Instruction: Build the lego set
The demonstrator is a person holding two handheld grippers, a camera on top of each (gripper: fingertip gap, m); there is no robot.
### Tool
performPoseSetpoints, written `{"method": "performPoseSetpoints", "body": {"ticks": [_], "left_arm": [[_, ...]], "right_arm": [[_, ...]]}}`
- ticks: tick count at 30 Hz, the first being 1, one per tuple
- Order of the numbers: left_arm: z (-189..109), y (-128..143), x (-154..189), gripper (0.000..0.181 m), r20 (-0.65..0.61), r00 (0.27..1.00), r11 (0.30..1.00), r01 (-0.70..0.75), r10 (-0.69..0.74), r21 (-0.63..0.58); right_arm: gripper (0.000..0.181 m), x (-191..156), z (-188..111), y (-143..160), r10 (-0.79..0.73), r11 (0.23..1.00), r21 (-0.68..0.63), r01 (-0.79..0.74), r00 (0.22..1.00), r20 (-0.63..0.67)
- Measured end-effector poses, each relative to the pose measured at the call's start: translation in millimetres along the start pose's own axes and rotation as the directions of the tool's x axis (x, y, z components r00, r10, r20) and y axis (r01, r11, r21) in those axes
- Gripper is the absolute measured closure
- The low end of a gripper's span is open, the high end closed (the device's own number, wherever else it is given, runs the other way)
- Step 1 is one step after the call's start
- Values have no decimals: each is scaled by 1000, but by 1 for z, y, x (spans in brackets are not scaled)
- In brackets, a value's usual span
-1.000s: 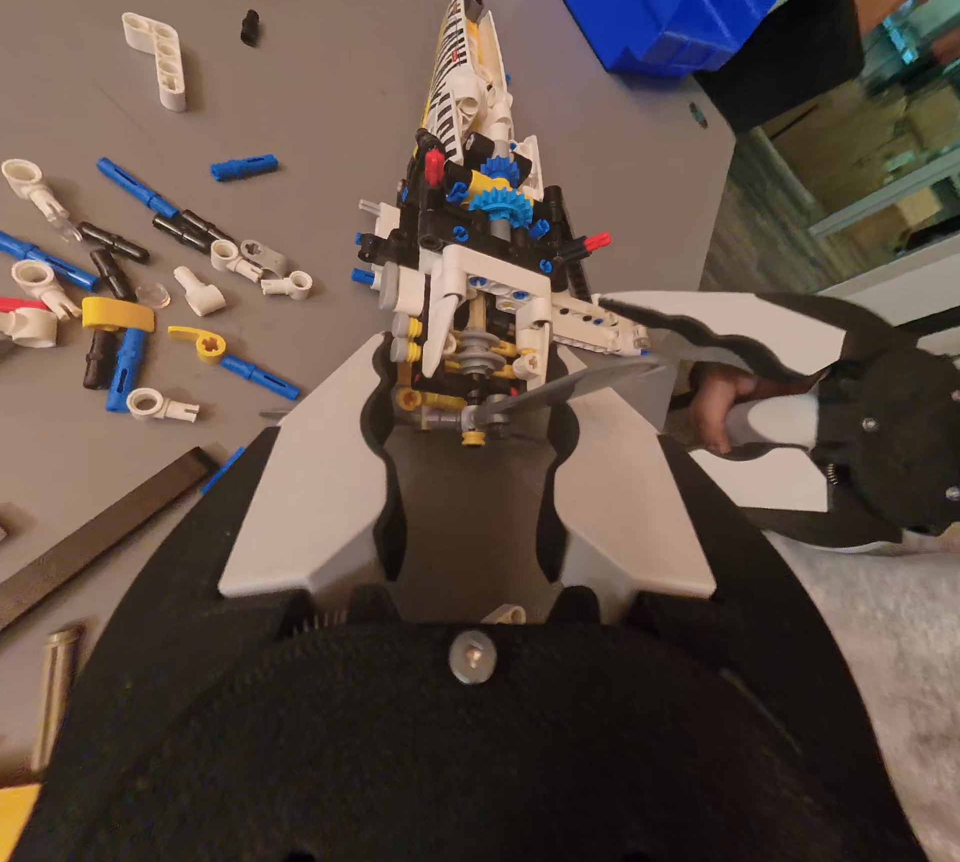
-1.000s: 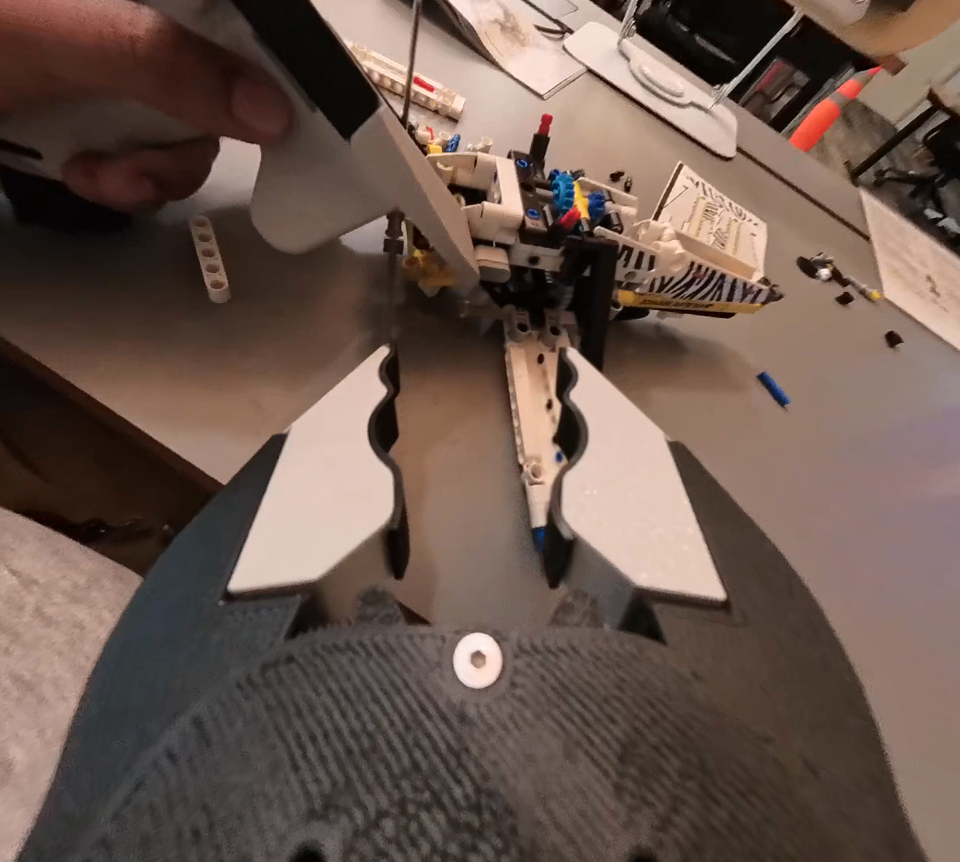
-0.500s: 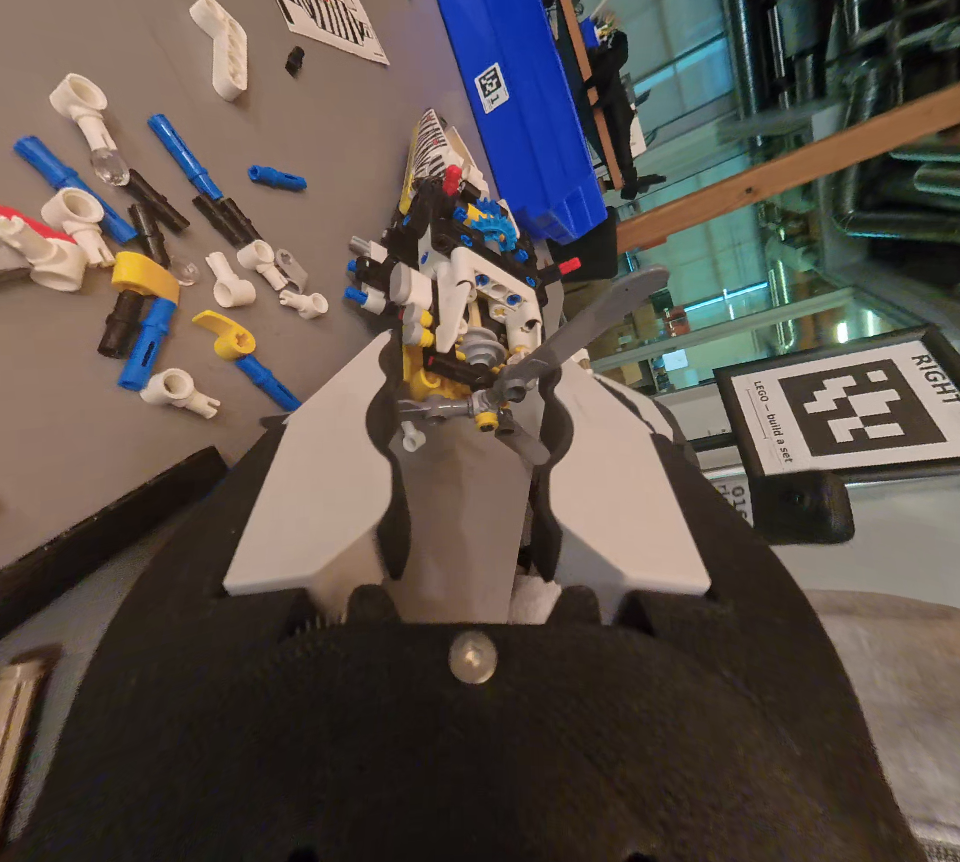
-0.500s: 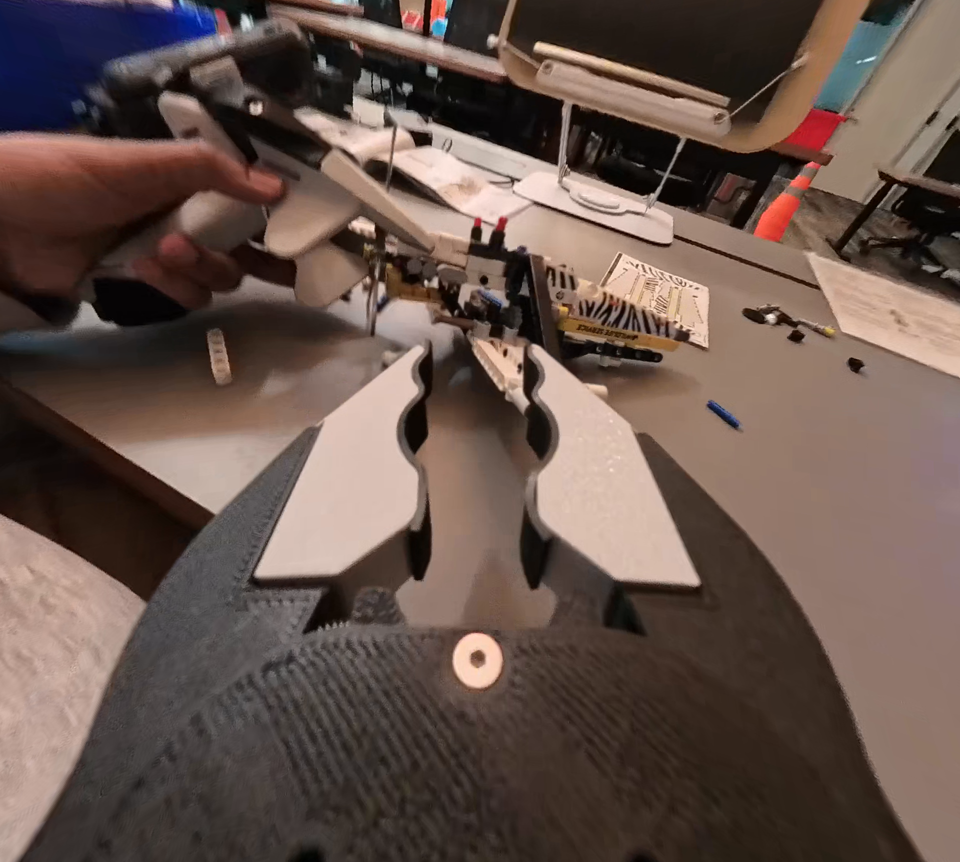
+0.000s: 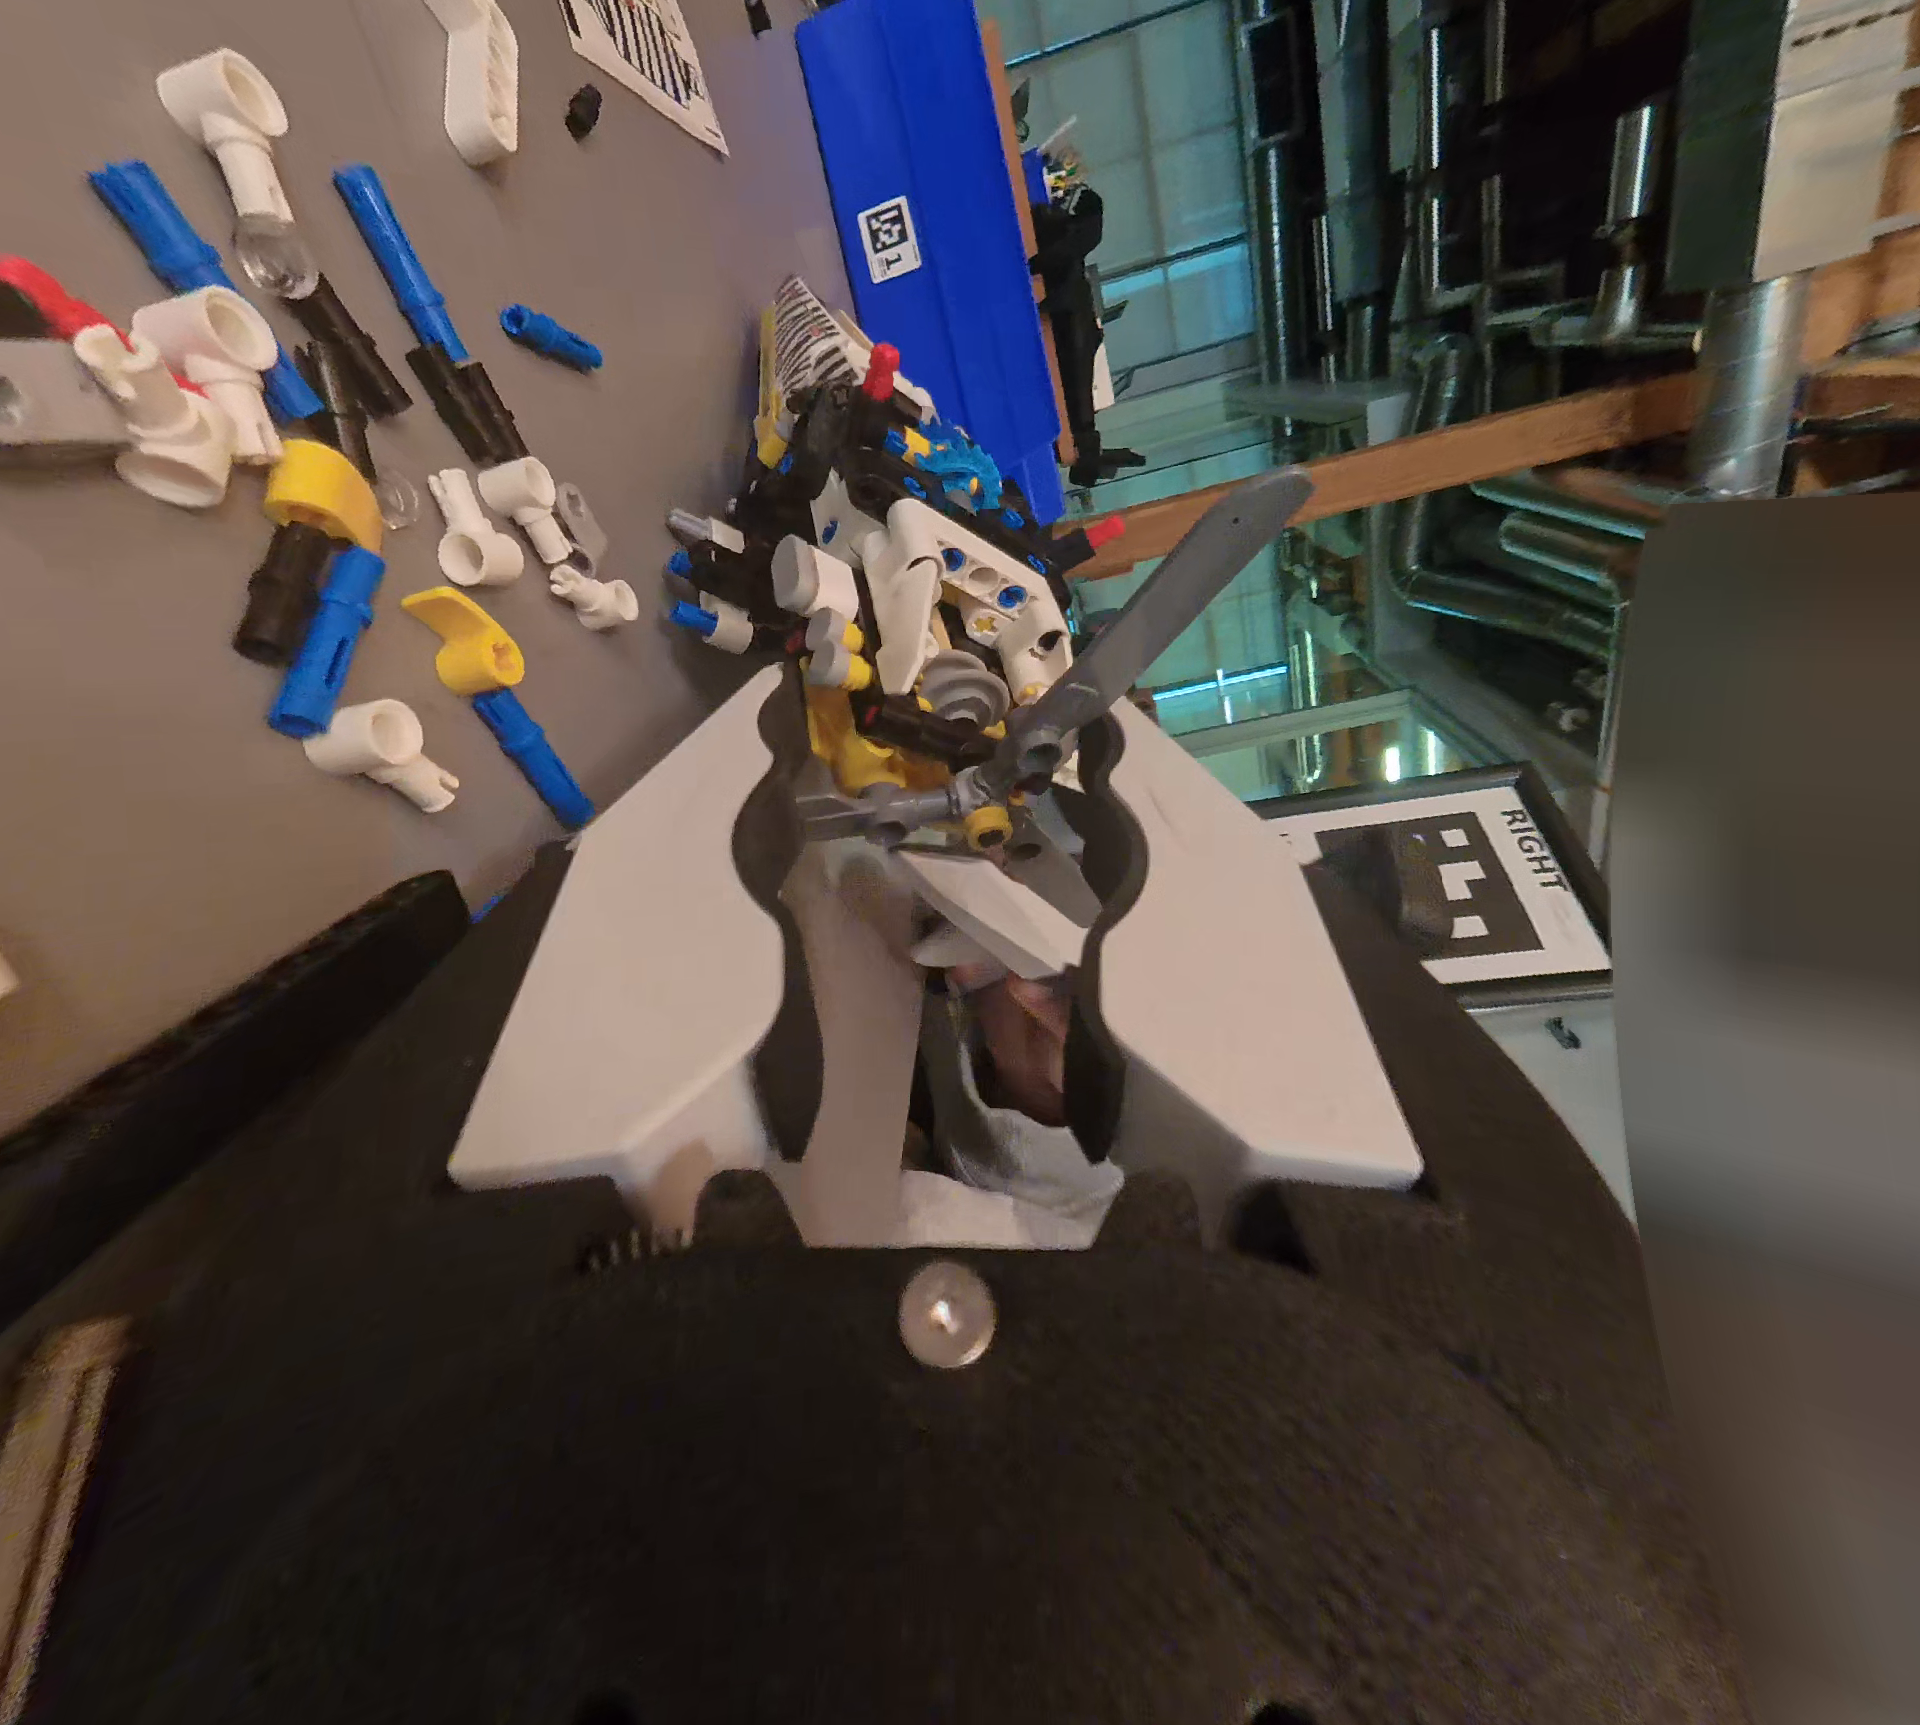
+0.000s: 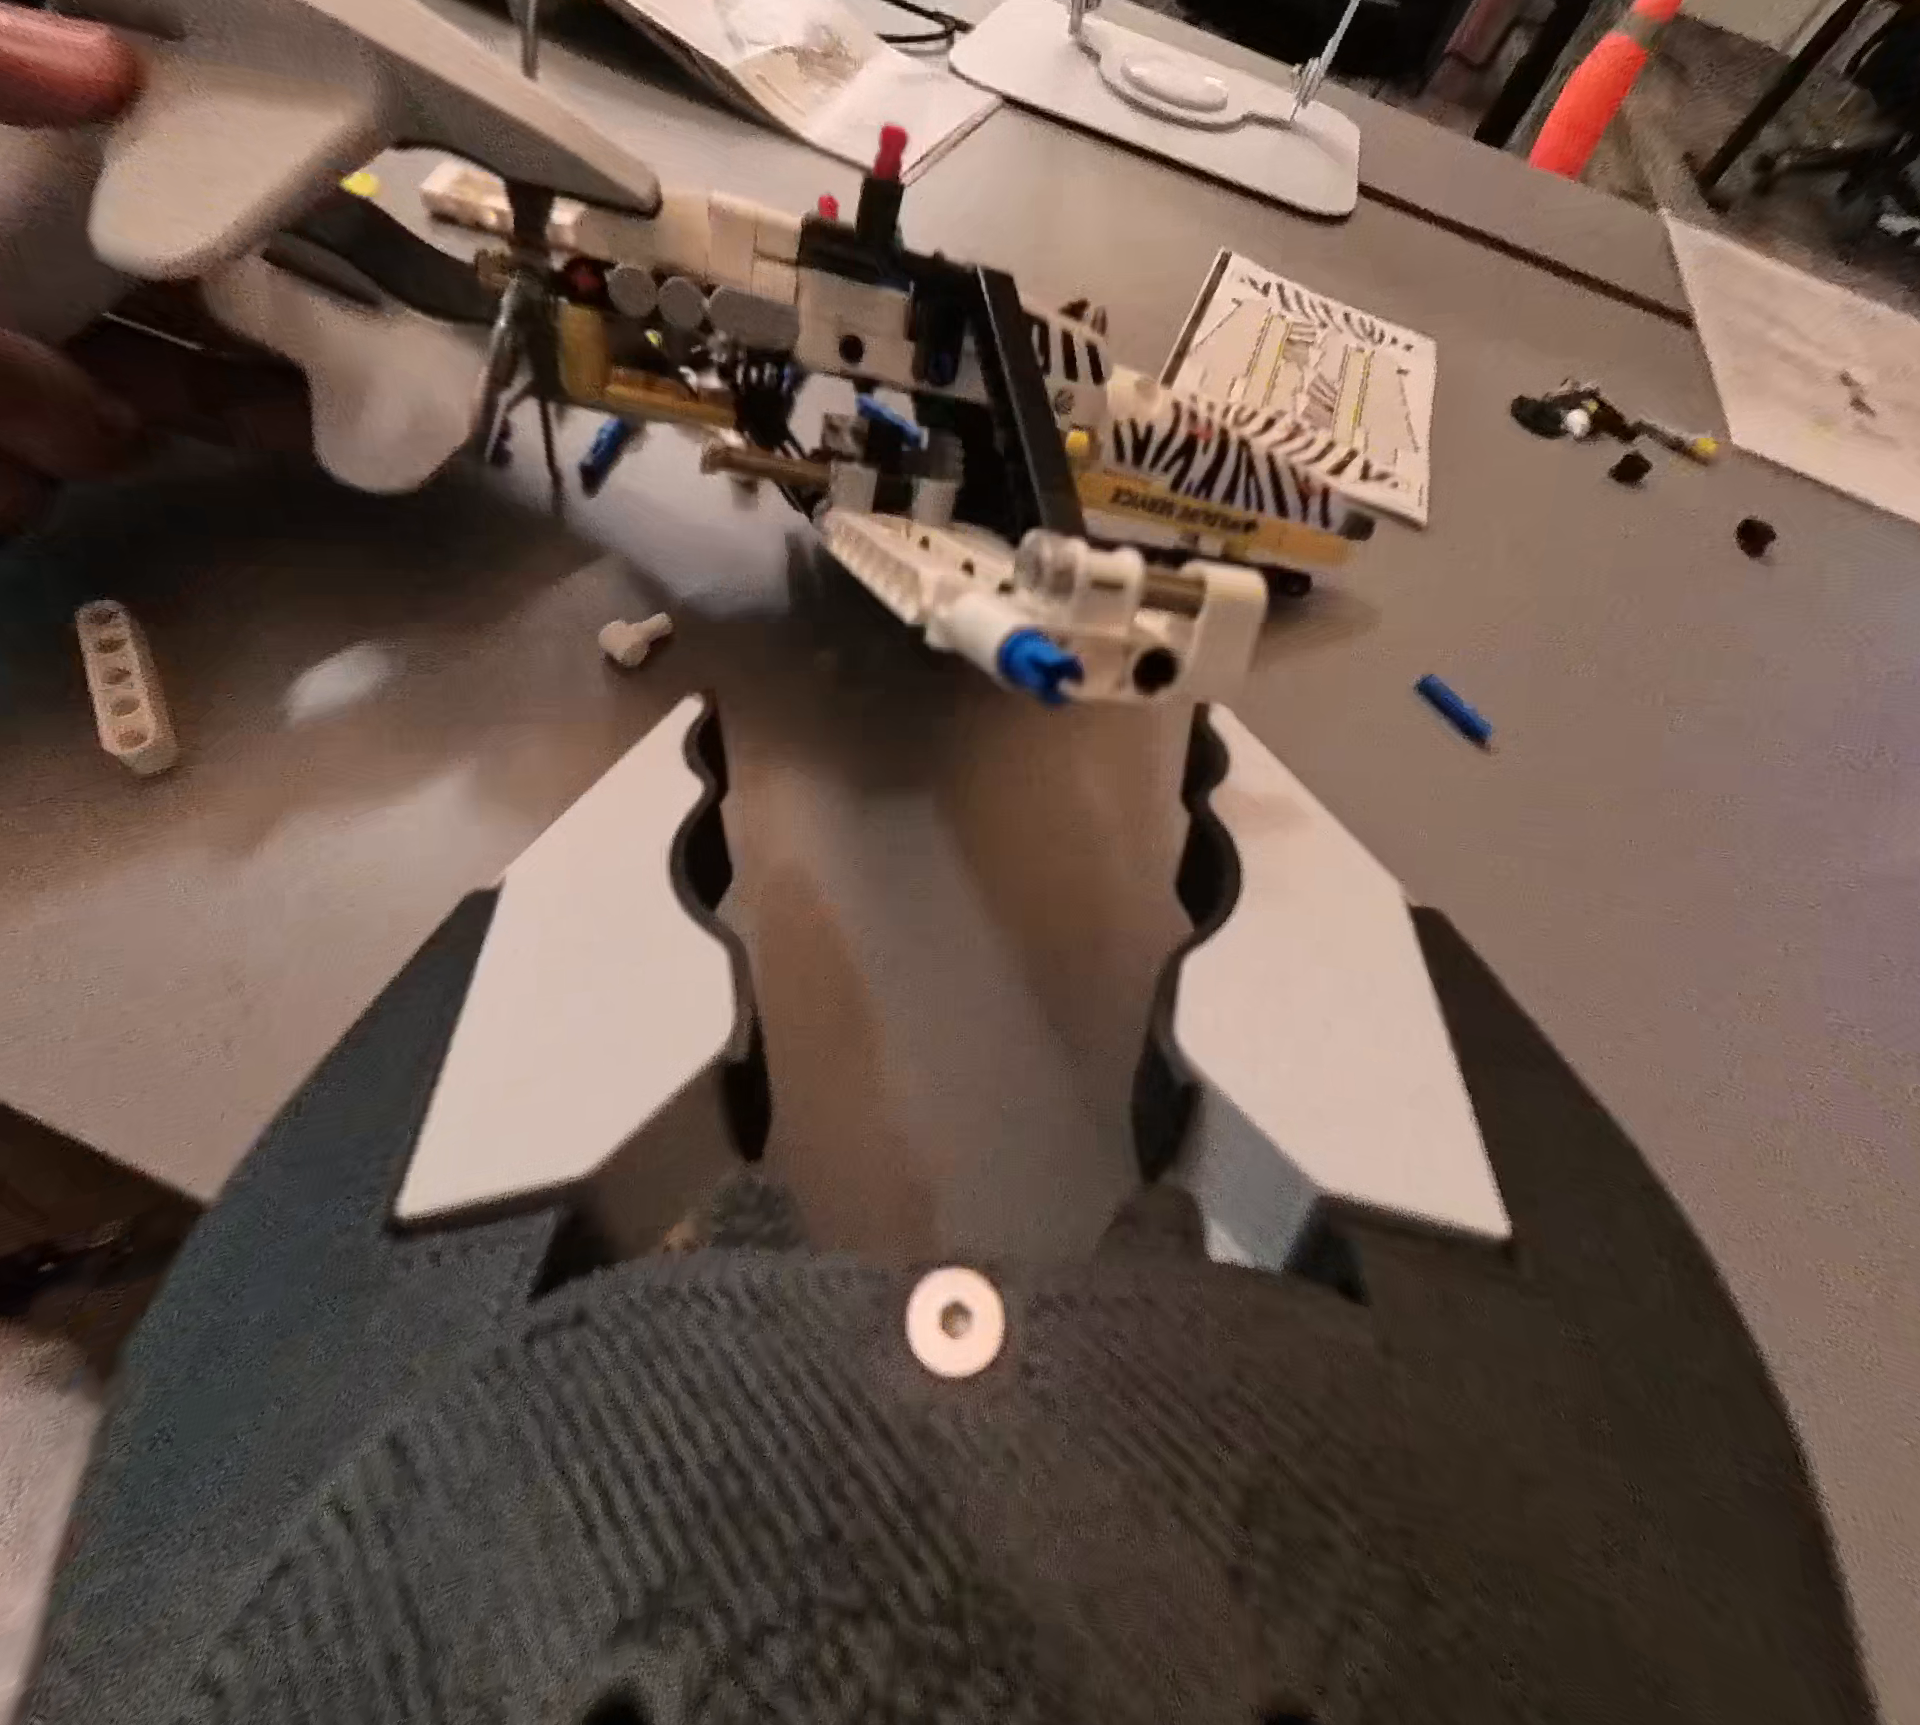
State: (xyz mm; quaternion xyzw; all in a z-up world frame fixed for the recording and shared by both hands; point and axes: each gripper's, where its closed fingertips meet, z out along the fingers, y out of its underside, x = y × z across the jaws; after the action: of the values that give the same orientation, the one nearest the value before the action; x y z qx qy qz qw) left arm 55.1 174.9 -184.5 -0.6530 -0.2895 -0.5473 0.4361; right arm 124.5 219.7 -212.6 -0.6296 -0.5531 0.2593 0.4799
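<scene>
The lego model [image 5: 894, 595] is a white, black and yellow plane with zebra-striped tail panels and a grey propeller [image 5: 1143, 636] on its nose. My left gripper [image 5: 940, 740] is shut on the model's nose just behind the propeller. In the right wrist view the model [image 6: 935, 387] hangs above the grey table [image 6: 1558, 844], and the left gripper [image 6: 582, 262] grips it from the left. My right gripper [image 6: 951, 719] is open and empty. The white wing tip with a blue pin [image 6: 1070, 636] sits just beyond its fingertips.
Several loose white, blue, black and yellow parts [image 5: 312, 532] lie on the table left of the model. A sticker sheet [image 6: 1320, 387], an open booklet [image 6: 727, 2], a white beam [image 6: 125, 688], a blue pin [image 6: 1455, 709] and a blue bin [image 5: 935, 221] surround it.
The left gripper has lifted the model off the table and tilted it. The right gripper has let the wing out from between its fingers and opened wider.
</scene>
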Motion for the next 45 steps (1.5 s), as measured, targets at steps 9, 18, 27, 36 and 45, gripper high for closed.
{"method": "performPoseSetpoints", "body": {"ticks": [9, 18, 27, 36, 45], "left_arm": [[9, 23, 8, 129, -76, 995, 995, 55, -61, -81], [13, 33, 12, 132, -110, 990, 992, 75, -86, -104], [20, 43, 15, 132, -109, 992, 992, 57, -69, -110], [21, 43, 14, 132, -109, 992, 993, 59, -70, -105], [21, 38, 12, 133, -92, 995, 995, 18, -27, -102]], "right_arm": [[99, -9, 2, -8, -2, 1000, 1, 2, 994, 111], [114, 2, -3, -34, 59, 989, 133, -72, 993, 100], [122, 1, -12, -23, 341, 915, 172, -364, 928, 148], [105, -6, -22, -25, 269, 932, 210, -294, 953, 140], [115, 2, -25, 1, 254, 962, 74, -263, 961, 112]]}}
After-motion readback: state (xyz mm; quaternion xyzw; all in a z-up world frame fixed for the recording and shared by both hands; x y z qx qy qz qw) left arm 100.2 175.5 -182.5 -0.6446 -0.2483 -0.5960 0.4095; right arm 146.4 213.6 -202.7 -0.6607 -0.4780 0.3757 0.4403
